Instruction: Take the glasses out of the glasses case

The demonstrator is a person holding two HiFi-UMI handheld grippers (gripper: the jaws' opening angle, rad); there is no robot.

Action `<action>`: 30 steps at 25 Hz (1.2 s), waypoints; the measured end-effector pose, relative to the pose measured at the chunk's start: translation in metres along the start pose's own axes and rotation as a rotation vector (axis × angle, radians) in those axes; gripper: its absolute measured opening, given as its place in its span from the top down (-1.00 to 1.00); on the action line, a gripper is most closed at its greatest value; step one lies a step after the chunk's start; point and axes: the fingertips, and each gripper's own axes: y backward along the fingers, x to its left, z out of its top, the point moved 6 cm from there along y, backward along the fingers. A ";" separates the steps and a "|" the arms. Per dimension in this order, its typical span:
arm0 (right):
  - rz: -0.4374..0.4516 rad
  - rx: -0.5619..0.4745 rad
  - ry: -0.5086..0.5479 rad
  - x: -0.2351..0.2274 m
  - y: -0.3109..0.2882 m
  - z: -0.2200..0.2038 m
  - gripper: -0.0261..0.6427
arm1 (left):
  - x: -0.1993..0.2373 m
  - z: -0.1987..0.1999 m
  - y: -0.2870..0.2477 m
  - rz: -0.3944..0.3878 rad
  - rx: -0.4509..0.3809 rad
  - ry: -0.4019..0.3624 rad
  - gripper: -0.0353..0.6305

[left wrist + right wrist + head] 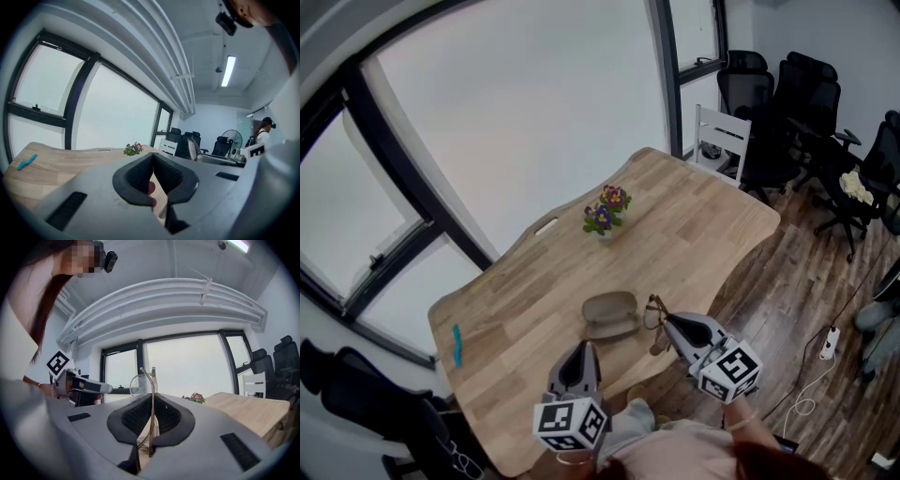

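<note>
Item 1: right claw (667,321). It is held low over the near edge of the table (712,234) and angled toward the upper left. In the right gripper view the claw (152,399) is seen clamped on the thin metal frame of the glasses (153,380), which stand upright between its pads.

Item 2: left claw (586,347). It is held beside the right one and pointed away from the person. In the left gripper view the claw (153,159) is seen pressed shut with nothing held.

Item 3: glasses (653,311). They are located outside the glasses case (609,314), just to its right.

Item 4: glasses case, taupe. It rests on the table near the front edge and appears open.

Item 5: table, light wood with a wavy outline. 1 small pot of purple flowers (606,211) is placed mid-table, and 1 blue object (457,345) lies at the left end.

Item 6: room. Large windows (525,103) are set behind the table. 1 white chair (719,141) and several black office chairs (787,103) stand at the far end on a wood floor (787,300).
</note>
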 end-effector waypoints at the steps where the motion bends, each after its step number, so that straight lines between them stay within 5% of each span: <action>1: 0.000 -0.003 0.000 0.000 0.003 0.001 0.89 | -0.002 0.000 0.001 0.001 -0.001 -0.002 0.89; 17: 0.005 -0.050 0.008 -0.001 0.025 0.009 0.89 | -0.029 -0.006 0.013 -0.001 0.014 -0.037 0.89; 30: -0.039 -0.068 -0.007 -0.001 -0.005 0.012 0.89 | -0.006 0.008 -0.006 -0.056 0.026 -0.058 0.89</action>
